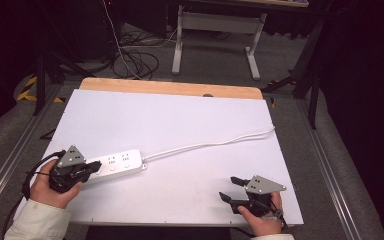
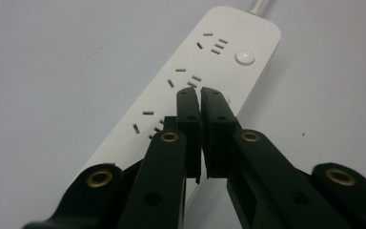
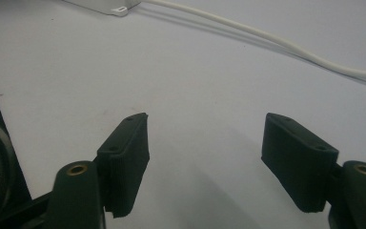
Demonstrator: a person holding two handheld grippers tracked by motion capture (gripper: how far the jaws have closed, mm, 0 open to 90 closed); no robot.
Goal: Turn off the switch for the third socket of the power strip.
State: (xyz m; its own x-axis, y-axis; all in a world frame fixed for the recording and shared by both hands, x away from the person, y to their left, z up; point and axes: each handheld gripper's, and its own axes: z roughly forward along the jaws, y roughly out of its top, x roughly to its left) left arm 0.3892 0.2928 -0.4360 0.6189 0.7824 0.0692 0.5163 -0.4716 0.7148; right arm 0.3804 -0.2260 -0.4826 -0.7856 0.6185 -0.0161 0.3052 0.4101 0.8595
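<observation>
Your left claw (image 2: 200, 102) is pressed together, jaw against jaw with nothing between, and its tips sit over the long white plastic power strip (image 2: 205, 81), right at the round button beside the middle socket group. In the high view the left claw (image 1: 96, 166) covers the near end of that strip (image 1: 122, 161), which lies flat on the white tabletop (image 1: 180, 120) and runs away ahead of the claw.

Expect the strip to be rigid and fairly light, with a smooth, glossy shell that will slide on the tabletop if you push it sideways. Pressing straight down with closed tips on a button should suit it; a slanted push is likely to skate the whole body along. If you mean to lift it, take it across its narrow width, one jaw on each long edge, near the middle so it does not tip.

The thin white cable (image 1: 215, 142) leaves the far end of the strip, beyond your left claw, and trails off across the tabletop. It looks limp and will drag a little, so allow for that pull.

Your right claw (image 1: 232, 189) is spread wide and empty, well apart from the strip, with the cable (image 3: 276, 40) passing ahead of its jaws.
</observation>
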